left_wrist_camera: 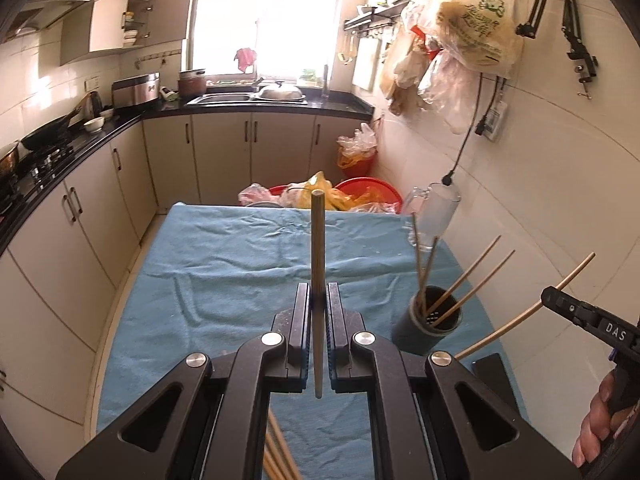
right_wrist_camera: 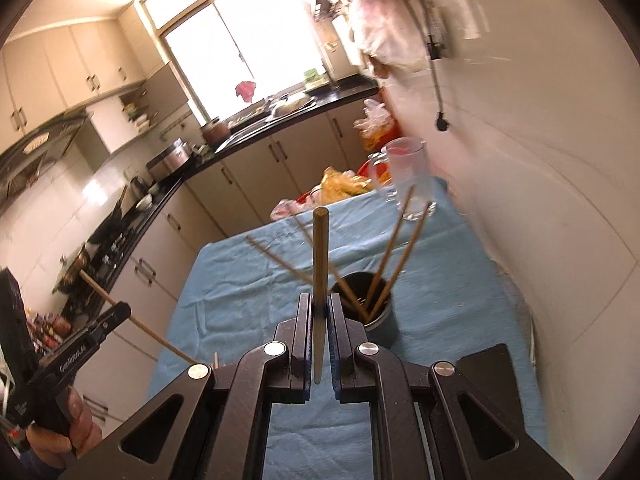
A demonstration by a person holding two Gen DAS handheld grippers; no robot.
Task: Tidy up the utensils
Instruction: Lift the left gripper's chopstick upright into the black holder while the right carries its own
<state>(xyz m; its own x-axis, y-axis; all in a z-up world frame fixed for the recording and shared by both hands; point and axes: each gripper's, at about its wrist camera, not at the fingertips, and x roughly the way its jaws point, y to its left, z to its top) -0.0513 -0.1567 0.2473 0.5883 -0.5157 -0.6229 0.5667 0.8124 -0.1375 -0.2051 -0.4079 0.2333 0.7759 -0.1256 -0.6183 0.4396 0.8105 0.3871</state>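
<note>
Chopsticks point(left_wrist_camera: 318, 280) are clamped — one in each gripper point(left_wrist_camera: 319, 300) — and should be tipped end-first into the dark holder point(left_wrist_camera: 430, 320).

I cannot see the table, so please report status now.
Left gripper shut on one chopstick; right gripper likewise. Dark cup holds four. Path clear.

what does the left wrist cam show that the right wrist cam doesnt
Only the left wrist view shows loose chopsticks lying on the cloth under the left gripper, and the hanging plastic bags sharply.

Only the right wrist view shows the glass mug whole and unblocked.

Both show the blue cloth, the dark holder with four chopsticks in it, the window and counter, and each gripper, including the right gripper, shut on one chopstick.
</note>
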